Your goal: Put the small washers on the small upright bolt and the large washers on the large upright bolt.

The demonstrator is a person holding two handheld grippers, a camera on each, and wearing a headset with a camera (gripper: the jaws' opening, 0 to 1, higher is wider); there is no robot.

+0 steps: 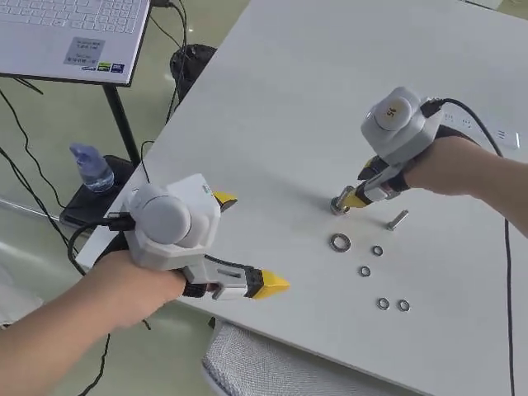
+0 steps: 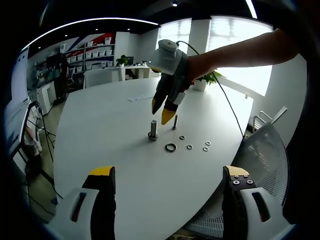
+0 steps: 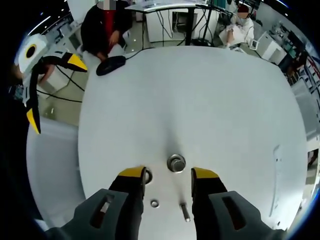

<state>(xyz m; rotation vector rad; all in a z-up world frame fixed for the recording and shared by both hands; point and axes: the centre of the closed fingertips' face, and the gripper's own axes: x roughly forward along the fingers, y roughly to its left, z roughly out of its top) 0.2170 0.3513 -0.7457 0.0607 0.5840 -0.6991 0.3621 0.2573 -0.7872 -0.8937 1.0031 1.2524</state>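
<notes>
The large upright bolt [image 1: 340, 204] [image 2: 153, 130] [image 3: 176, 163] stands mid-table. The thin small bolt [image 1: 397, 220] [image 2: 175, 122] [image 3: 185, 211] is upright beside it. One large washer [image 1: 340, 242] [image 2: 170, 147] lies flat near the big bolt, and in the right gripper view it is partly hidden behind a jaw. Several small washers [image 1: 364, 271] [image 2: 189, 147] [image 3: 154, 203] are scattered on the table. My right gripper [image 1: 356, 198] [image 2: 162, 111] [image 3: 168, 173] hovers open just above the large bolt, holding nothing. Near the table's edge my left gripper [image 1: 252, 242] [image 2: 169, 172] is wide open and holds nothing.
The white table [image 1: 297, 99] has bare room beyond the bolts. A laptop [image 1: 74, 33] on a stand and a water bottle [image 1: 91, 167] stand off its left edge. A mesh chair back [image 1: 256, 367] is at the near edge. People sit at far desks [image 3: 107, 25].
</notes>
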